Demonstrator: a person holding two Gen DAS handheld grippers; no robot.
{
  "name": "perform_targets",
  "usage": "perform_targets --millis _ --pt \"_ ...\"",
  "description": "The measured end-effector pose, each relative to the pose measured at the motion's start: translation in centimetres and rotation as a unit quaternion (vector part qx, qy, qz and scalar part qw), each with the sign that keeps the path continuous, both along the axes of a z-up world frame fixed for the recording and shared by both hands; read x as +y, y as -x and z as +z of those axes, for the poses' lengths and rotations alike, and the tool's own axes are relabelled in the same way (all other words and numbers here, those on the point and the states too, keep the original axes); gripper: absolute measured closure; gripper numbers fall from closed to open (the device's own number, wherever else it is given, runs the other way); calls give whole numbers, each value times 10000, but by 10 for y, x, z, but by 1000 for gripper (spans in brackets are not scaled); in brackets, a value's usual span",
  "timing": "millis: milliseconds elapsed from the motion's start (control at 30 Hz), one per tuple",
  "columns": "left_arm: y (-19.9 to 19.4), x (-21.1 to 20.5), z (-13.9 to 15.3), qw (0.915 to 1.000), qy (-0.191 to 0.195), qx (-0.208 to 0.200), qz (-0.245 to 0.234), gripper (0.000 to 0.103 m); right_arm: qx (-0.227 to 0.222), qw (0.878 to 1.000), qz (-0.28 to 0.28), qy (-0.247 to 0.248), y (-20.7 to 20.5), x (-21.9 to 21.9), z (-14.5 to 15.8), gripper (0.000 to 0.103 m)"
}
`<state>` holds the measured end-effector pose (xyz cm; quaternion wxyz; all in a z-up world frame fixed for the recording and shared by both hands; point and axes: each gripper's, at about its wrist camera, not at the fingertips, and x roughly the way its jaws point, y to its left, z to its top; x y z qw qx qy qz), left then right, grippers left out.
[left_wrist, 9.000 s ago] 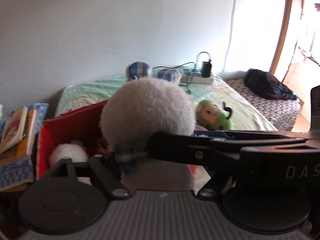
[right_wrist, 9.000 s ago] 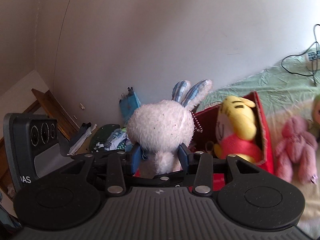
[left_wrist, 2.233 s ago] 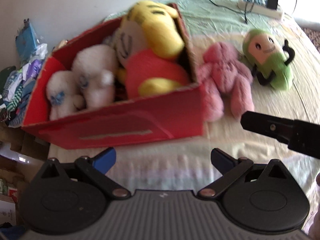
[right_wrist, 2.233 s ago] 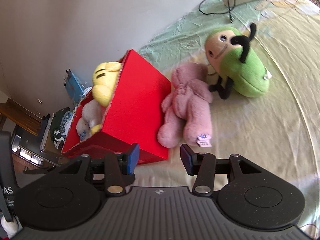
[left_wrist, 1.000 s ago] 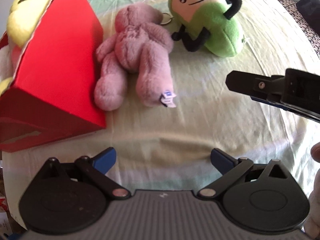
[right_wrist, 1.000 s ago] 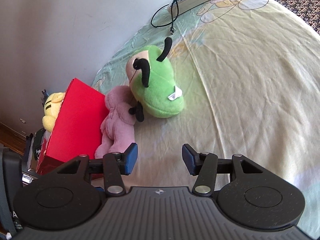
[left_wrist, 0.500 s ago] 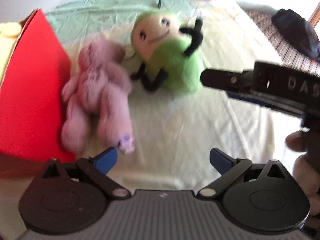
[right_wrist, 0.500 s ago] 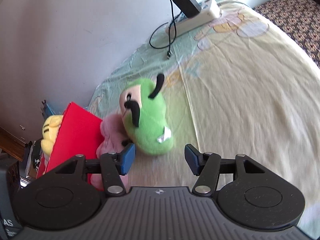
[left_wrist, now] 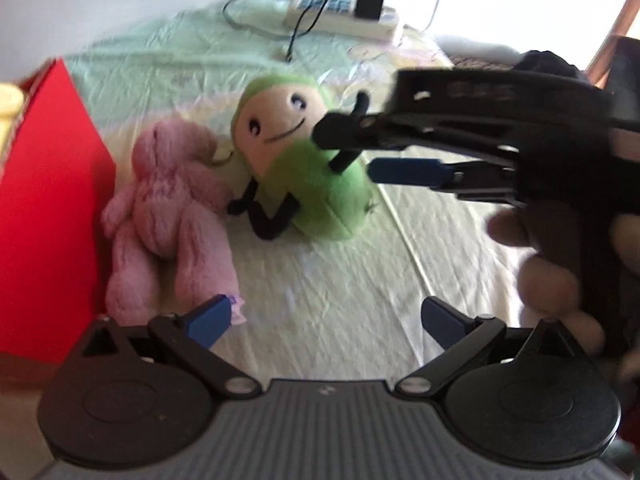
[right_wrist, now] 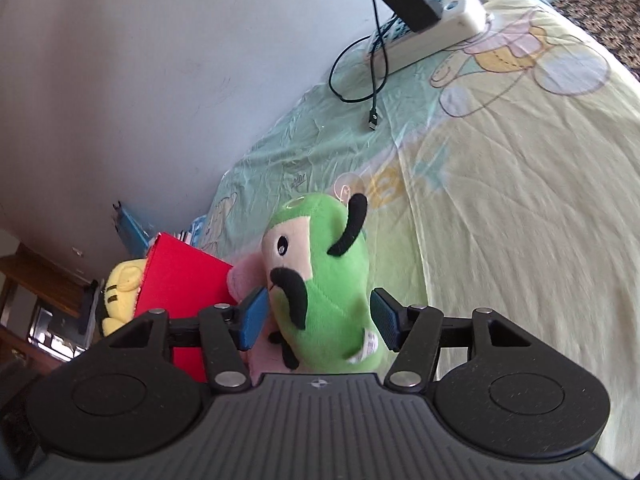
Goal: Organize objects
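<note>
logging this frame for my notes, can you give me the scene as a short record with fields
surface: bed sheet
left tongs: open, empty, above the sheet near the pink plush
right tongs: open, pads either side of the green plush, not closed on it
green plush: lying on the sheet
pink plush: between the green plush and the red box
red box: holds a yellow plush
background: power strip with a charger
</note>
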<state>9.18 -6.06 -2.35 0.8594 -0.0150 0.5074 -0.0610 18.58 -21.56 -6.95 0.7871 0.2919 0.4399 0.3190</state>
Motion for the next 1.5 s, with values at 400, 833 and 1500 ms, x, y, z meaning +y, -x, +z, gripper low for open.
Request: perform_targets --millis 400,833,1500 --pt "-52 33 8 9966 286 -773 7 28 268 9993 194 -162 -26 11 -15 41" --pt "-61 29 -9 9973 423 -586 -126 28 475 9971 319 -494 -19 10 -23 45" --pt "50 29 0 9964 536 -169 -632 27 534 9967 609 -23 91 8 -6 45"
